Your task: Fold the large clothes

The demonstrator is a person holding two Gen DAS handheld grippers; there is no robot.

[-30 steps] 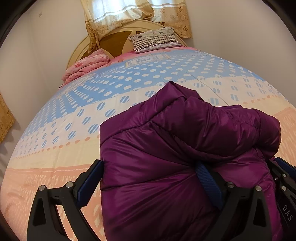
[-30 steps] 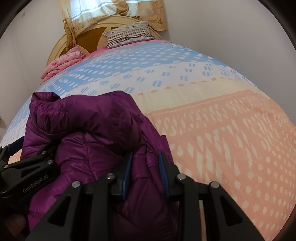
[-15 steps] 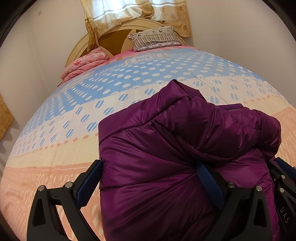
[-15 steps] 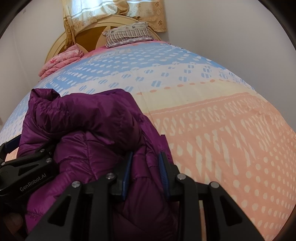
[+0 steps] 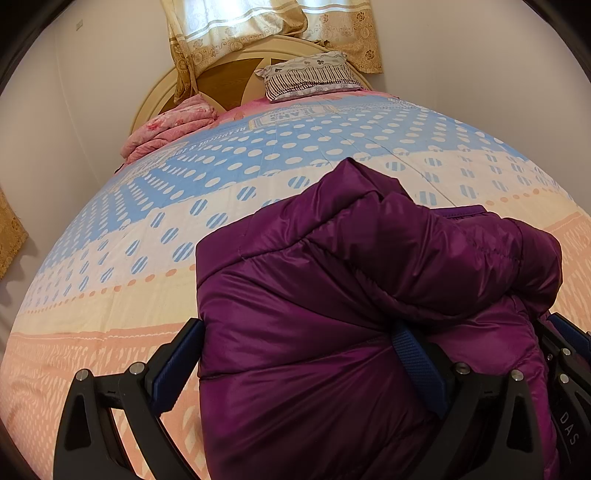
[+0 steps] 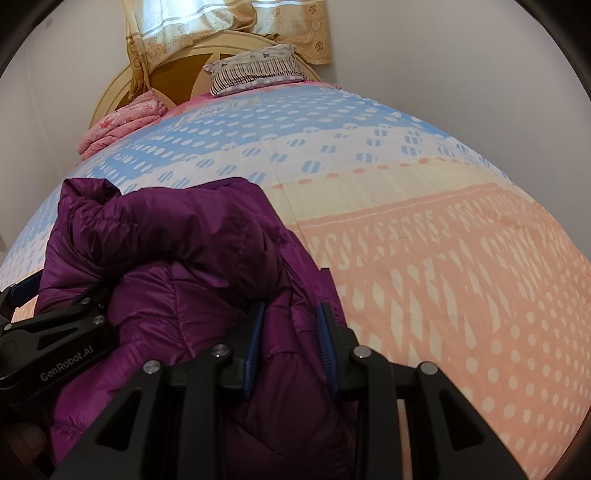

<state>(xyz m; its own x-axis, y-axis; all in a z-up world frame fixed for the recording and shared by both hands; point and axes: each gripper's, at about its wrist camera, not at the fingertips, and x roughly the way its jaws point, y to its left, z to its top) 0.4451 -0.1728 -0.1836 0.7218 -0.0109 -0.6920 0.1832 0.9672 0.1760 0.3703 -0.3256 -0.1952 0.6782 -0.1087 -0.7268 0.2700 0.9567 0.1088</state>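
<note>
A purple puffer jacket [image 5: 351, 302] lies bunched and partly folded on the bed; it also shows in the right wrist view [image 6: 177, 266]. My left gripper [image 5: 295, 354] has its jaws spread wide around a thick fold of the jacket, one finger at its left edge, the other sunk in a crease. My right gripper [image 6: 290, 332] is shut on the jacket's right edge, with fabric pinched between its blue pads [image 6: 327, 339]. The left gripper's body [image 6: 48, 343] shows at the left of the right wrist view.
The bedspread [image 5: 110, 258] is dotted blue, cream and peach. A striped pillow [image 5: 310, 75] and a folded pink blanket [image 5: 170, 125] lie by the wooden headboard [image 5: 221, 77]. White walls stand on both sides, curtains [image 5: 236, 22] above.
Both grippers and the jacket have shifted slightly forward toward the headboard. The grips look the same.
</note>
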